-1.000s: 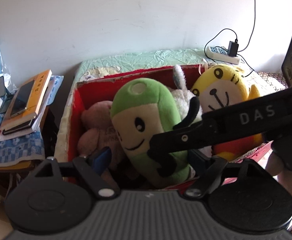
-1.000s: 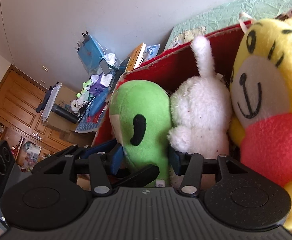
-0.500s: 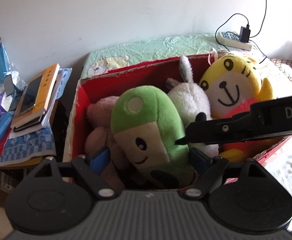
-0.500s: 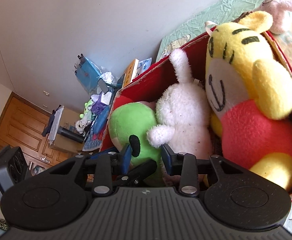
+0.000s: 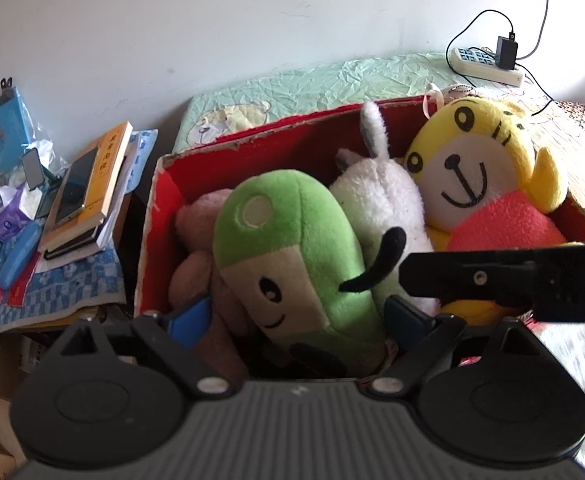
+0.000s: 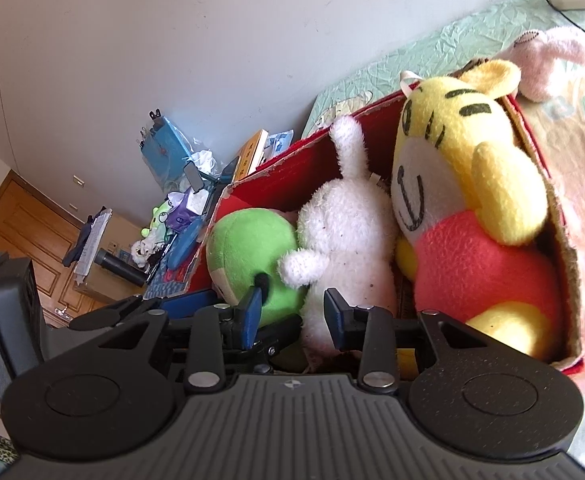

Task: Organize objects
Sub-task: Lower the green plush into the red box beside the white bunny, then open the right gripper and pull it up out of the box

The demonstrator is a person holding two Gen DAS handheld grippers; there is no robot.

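A red cardboard box (image 5: 228,160) on the bed holds a green plush (image 5: 292,248), a white rabbit plush (image 5: 384,200), a yellow tiger plush (image 5: 480,184) and a pinkish-brown plush (image 5: 196,248). My left gripper (image 5: 296,316) is open, its blue pads either side of the green plush's lower body, above the box's near edge. My right gripper (image 6: 292,312) is open and empty, over the near side of the box (image 6: 564,240), in front of the green plush (image 6: 248,248) and white rabbit (image 6: 348,232). The tiger (image 6: 464,184) fills the box's right end.
A pink plush (image 6: 544,60) lies on the bed behind the box. A power strip (image 5: 488,64) with a charger sits at the bed's far right. A cluttered side table with books (image 5: 92,188) stands left of the box. A wooden door (image 6: 20,240) is far left.
Both grippers have pulled back and up from the box. My right gripper has withdrawn from around the green plush toward the right; its finger crosses less of the left wrist view.
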